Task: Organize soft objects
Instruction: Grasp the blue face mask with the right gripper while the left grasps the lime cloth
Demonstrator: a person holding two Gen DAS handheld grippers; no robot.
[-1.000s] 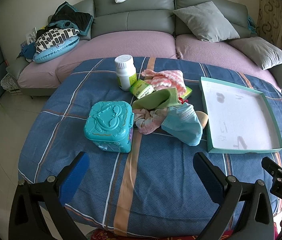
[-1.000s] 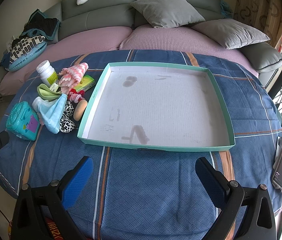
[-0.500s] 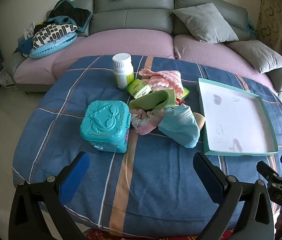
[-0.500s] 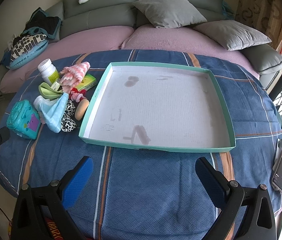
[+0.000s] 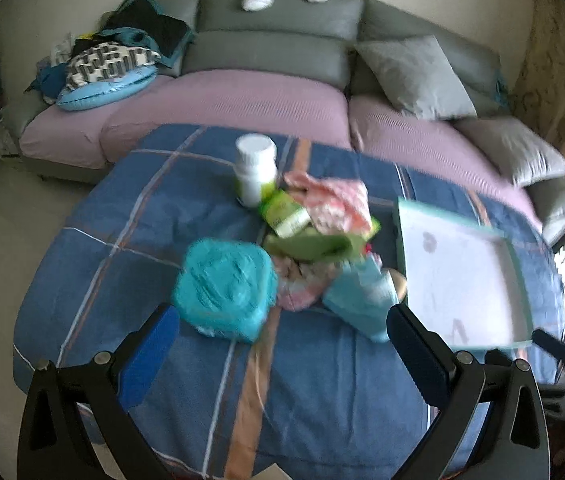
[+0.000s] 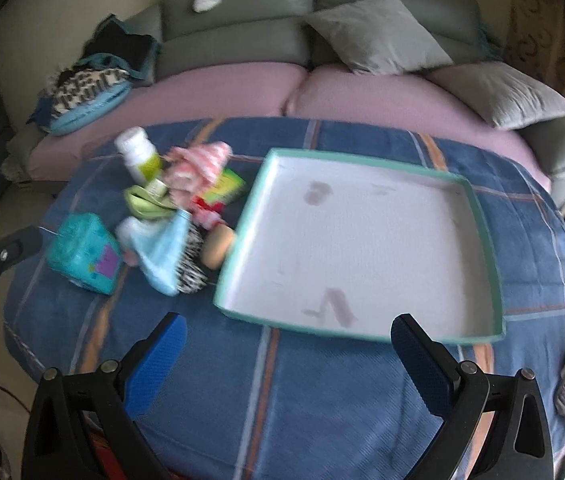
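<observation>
Blue cloth with orange stripes covers the table (image 6: 322,400), and both views are now smeared with motion blur where half a second ago they were crisp: both grippers have begun to travel. In the left wrist view the pile sits lower and nearer than before, so the left gripper (image 5: 278,344) has advanced toward it. I judge this as the approach for a first pick; nothing has been sorted yet, and the teal-rimmed tray (image 6: 362,164) is bare.

The left gripper's blue fingers stand wide apart and hold nothing. Straight ahead of them lie the light-blue cloth (image 5: 358,300) and a pink crumpled cloth (image 5: 298,288), with the hard teal case (image 5: 226,284) just ahead-left. Farther ahead sit the green pouch (image 5: 314,244), the pink knitted piece (image 5: 338,200) and the white bottle (image 5: 254,168).

The right gripper (image 6: 286,352) is likewise spread and empty, hovering above the cloth with the tray's near rim just ahead and the pile well ahead-left.
</observation>
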